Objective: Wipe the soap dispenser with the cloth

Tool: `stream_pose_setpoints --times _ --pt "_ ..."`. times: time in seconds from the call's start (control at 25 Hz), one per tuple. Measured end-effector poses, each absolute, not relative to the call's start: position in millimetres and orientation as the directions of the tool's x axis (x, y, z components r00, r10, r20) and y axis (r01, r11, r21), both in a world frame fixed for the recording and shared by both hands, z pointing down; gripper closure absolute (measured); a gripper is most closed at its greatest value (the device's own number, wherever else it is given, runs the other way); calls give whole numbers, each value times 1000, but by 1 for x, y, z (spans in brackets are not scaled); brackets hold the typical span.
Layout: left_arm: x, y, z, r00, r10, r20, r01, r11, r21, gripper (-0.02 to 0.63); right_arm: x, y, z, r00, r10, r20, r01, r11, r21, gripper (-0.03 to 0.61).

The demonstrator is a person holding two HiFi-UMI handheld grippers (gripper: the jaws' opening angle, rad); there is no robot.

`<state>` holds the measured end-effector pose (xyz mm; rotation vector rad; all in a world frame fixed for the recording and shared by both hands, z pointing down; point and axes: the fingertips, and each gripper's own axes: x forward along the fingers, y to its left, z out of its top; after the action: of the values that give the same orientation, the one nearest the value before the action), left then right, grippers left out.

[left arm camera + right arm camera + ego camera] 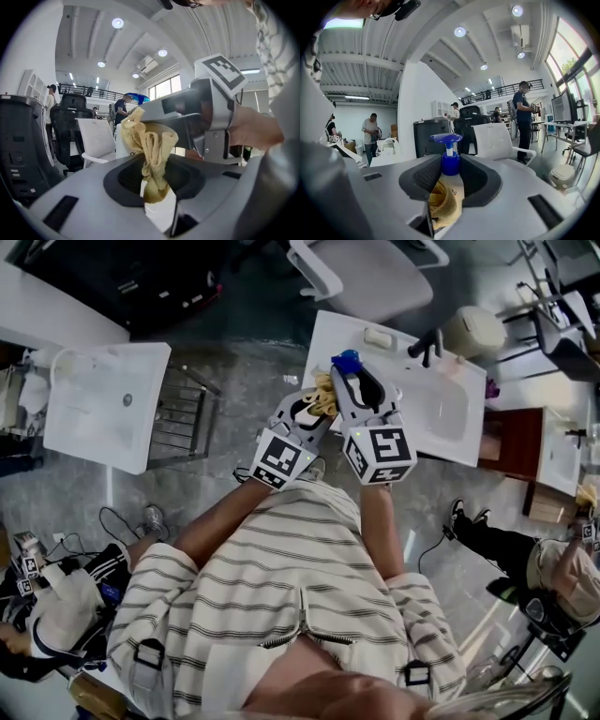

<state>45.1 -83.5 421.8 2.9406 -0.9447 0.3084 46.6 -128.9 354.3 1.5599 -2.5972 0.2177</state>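
Right tongs point(450, 177) around dispenser point(450, 164), cloth point(439, 204) alongside

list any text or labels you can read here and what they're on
No text can be read.
On the soap dispenser: a speck of print beside the cloth, too small to read.
Cubes on the left gripper and right gripper: square marker patterns only, no letters.

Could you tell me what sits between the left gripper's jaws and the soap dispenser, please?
The yellow cloth, clamped in the left gripper, lies bunched against the soap dispenser; the right gripper view shows it best.
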Motion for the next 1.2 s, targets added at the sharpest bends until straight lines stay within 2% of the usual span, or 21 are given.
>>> stream_pose_setpoints --times 0.8,1.2 --pt "71 -76 449 830 -502 243 -518 -855 3 500 55 -115 354 -460 -874 154 -888 454 -77 454" --pt "70 -73 465 819 -503 275 -526 -850 15 500 60 -107 348 -462 -876 137 -887 456 -77 454"
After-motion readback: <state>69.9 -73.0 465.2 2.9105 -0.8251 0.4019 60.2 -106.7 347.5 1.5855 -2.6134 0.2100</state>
